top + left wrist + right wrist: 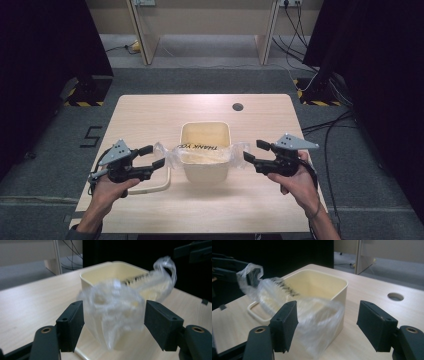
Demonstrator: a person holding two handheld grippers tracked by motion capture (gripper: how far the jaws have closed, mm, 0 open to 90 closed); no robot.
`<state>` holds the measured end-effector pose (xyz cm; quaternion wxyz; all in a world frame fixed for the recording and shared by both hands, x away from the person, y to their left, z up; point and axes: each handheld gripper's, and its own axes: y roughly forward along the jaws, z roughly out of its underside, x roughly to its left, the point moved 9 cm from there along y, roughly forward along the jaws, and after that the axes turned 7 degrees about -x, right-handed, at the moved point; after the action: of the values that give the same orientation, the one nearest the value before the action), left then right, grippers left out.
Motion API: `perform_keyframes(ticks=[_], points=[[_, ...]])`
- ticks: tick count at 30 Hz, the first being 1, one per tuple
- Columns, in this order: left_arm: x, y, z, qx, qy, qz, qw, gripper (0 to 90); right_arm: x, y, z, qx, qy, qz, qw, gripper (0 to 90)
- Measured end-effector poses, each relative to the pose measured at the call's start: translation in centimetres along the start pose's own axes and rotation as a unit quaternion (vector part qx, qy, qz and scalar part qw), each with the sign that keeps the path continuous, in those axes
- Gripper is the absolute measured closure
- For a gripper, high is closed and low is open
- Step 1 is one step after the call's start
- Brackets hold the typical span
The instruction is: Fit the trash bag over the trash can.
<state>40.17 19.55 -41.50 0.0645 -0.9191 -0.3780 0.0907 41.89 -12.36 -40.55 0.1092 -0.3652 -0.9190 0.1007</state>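
1. Left gripper [152, 157]: jaws apart, pads clear of the bag; loose plastic hangs between them without being pinched.
2. Right gripper [254, 151]: jaws likewise spread, gripping nothing.
3. Clear plastic bag [205, 151]: draped across the near rim of the cream bin [205, 134], ends hanging off both sides.
4. Bin stands mid-table [150, 112]; its handle [155, 188] lies flat to its left.

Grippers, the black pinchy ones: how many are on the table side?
2. The left gripper is beside the cream bin's left side, the right gripper beside its right side, each open by an end of the clear plastic bag.
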Motion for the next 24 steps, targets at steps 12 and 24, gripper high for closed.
perform_keyframes(ticks=[12, 24], points=[[-0.3, 3.4, -0.3, 0.055, -0.018, 0.037, 0.9976, 30.5, 0.2, 5.0, -0.7, 0.059, -0.045, -0.04, 0.9964, 36.9], [0.7, 4.5, 2.1, 0.079, 0.031, 0.05, 0.9952, 84.7, -1.3, 5.6, 0.9, 0.089, -0.089, -0.048, 0.9909, 82.7]])
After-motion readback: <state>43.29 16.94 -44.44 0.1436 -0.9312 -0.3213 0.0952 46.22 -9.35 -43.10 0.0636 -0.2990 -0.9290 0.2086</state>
